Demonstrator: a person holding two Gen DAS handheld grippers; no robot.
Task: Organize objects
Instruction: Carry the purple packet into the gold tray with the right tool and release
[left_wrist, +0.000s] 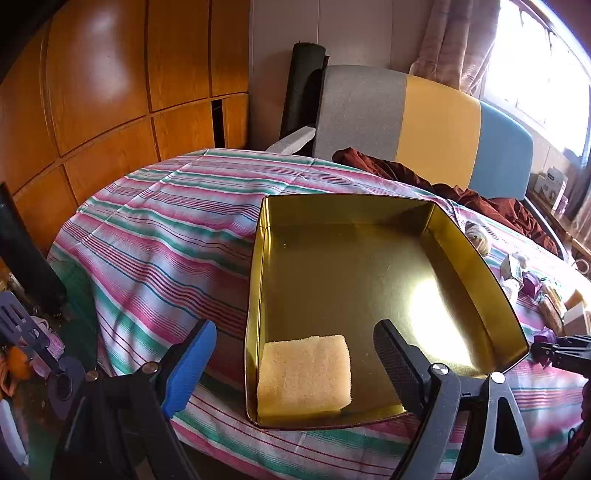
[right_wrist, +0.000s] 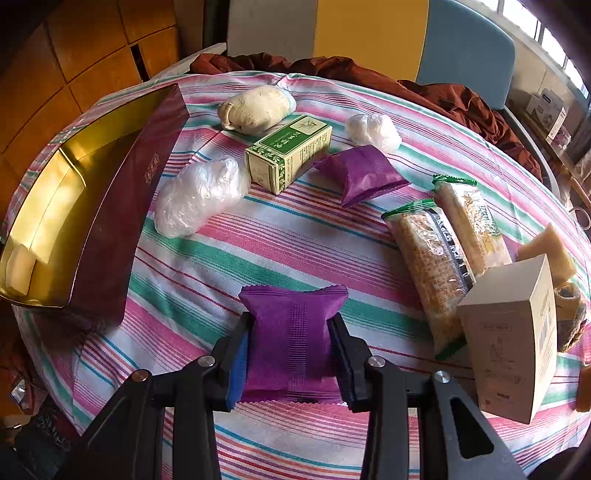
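Note:
A gold-lined tin box (left_wrist: 476, 266) lies open on the striped bedspread. A pale yellow sponge-like block (left_wrist: 304, 373) rests flat in its near left corner. My left gripper (left_wrist: 295, 358) hangs over that corner with its jaws wide apart, open, the pads clear of the block. In the right wrist view the same box (right_wrist: 110, 229) shows its maroon outer wall at the left. My right gripper (right_wrist: 291, 350) is shut on a purple sachet (right_wrist: 291, 332), which sits between the pads just above the cloth.
On the bedspread (right_wrist: 258, 251) lie a green carton (right_wrist: 288, 155), a second purple sachet (right_wrist: 362, 173), two plastic-wrapped white bundles (right_wrist: 199, 195), a cloth-wrapped roll (right_wrist: 255, 107), two snack bars (right_wrist: 443, 243) and a white carton (right_wrist: 513, 339). Brown fabric (right_wrist: 443, 92) lies by the headboard.

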